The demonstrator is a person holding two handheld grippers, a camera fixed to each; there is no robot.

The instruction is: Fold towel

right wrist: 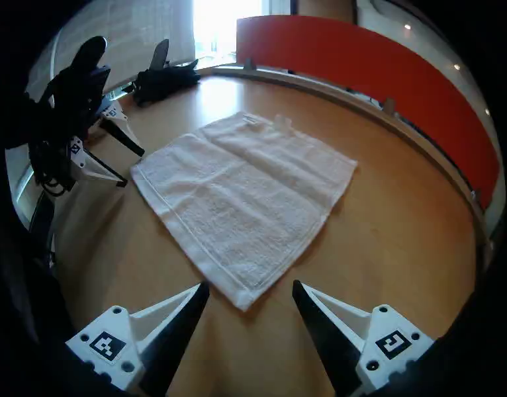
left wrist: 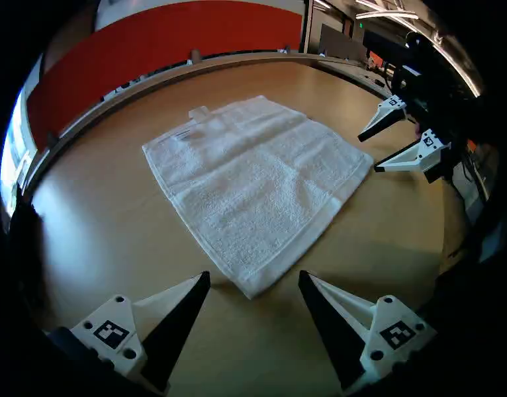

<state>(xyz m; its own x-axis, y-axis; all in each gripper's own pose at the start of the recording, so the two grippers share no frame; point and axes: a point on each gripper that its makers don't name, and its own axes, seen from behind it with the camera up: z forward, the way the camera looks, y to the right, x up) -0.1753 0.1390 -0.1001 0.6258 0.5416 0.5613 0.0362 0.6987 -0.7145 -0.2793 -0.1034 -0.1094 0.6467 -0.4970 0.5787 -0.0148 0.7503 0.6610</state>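
A white terry towel (left wrist: pixel 253 178) lies flat on the wooden table (left wrist: pixel 108 218), folded into a rough square with a small tag at its far edge. My left gripper (left wrist: pixel 253 284) is open, and the towel's near corner lies just in front of the gap between its fingers. At the towel's right corner, the right gripper (left wrist: pixel 369 152) shows as two open white fingers. In the right gripper view the same towel (right wrist: pixel 243 198) has a corner pointing between the open fingers of my right gripper (right wrist: pixel 250 294). The left gripper (right wrist: pixel 131 165) stands open at the towel's left corner.
A red panel (left wrist: pixel 167 46) runs behind the table's curved far edge. Dark objects (right wrist: pixel 164 76) sit at the table's far left in the right gripper view. Bare wood (right wrist: pixel 399 231) surrounds the towel on all sides.
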